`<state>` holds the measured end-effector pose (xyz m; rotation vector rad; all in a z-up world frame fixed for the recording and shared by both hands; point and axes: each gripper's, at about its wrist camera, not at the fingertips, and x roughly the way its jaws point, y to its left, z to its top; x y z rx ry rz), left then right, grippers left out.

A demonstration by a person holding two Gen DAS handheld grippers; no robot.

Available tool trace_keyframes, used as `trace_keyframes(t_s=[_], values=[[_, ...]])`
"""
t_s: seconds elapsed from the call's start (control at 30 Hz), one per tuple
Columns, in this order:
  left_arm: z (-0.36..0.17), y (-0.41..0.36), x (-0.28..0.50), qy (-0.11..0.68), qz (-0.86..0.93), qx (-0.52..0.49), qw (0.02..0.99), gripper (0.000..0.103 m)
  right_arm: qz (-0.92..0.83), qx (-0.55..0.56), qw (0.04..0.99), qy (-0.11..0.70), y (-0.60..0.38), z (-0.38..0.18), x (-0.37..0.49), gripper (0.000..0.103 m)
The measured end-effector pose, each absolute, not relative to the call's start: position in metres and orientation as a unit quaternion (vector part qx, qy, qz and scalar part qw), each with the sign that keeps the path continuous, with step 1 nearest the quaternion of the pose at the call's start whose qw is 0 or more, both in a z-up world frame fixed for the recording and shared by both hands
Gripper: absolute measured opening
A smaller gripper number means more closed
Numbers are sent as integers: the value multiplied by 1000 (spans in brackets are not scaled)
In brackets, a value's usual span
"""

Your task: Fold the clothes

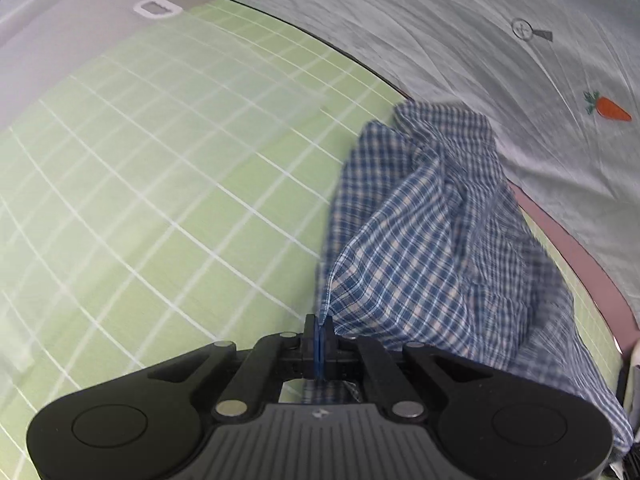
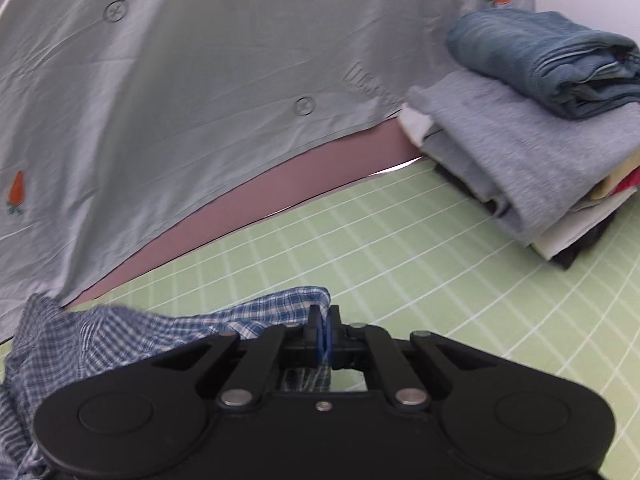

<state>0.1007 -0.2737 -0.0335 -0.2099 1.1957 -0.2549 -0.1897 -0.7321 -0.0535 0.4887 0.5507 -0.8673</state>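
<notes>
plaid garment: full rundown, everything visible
The plaid garment is thin woven cloth, blue and white check with tan lines, crumpled and unfolded. It hangs bunched between both claws: left claw and right claw are each shut on an edge. It sits over the green grid mat, near the pale carrot-print sheet.

Shirt (image 1: 432, 216) in your claws: blue and white check.
Mat (image 1: 160, 184) on your worktop: pale green, white grid.
Sheet (image 2: 192, 80) at the far side: pale grey-green, orange carrots.
Pile (image 2: 532, 128), far right: blue denim over grey.
</notes>
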Motion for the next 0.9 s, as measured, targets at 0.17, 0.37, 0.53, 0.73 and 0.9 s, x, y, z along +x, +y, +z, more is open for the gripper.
trace_keyframes(t_s=[0.17, 0.37, 0.53, 0.73, 0.9], values=[[-10, -241, 129, 511, -51, -70, 855, 0, -465, 170, 829, 259, -755, -44, -208, 2], [7, -226, 149, 479, -7, -65, 875, 2, -503, 159, 809, 260, -768, -39, -212, 5], [2, -233, 142, 492, -11, -53, 869, 33, -489, 146, 812, 284, -731, -49, -202, 38], [-21, -262, 91, 539, -58, -59, 838, 60, -427, 221, 828, 289, -677, -56, -192, 56], [-43, -298, 52, 576, -94, -37, 811, 68, -347, 279, 842, 306, -640, -67, -165, 61]])
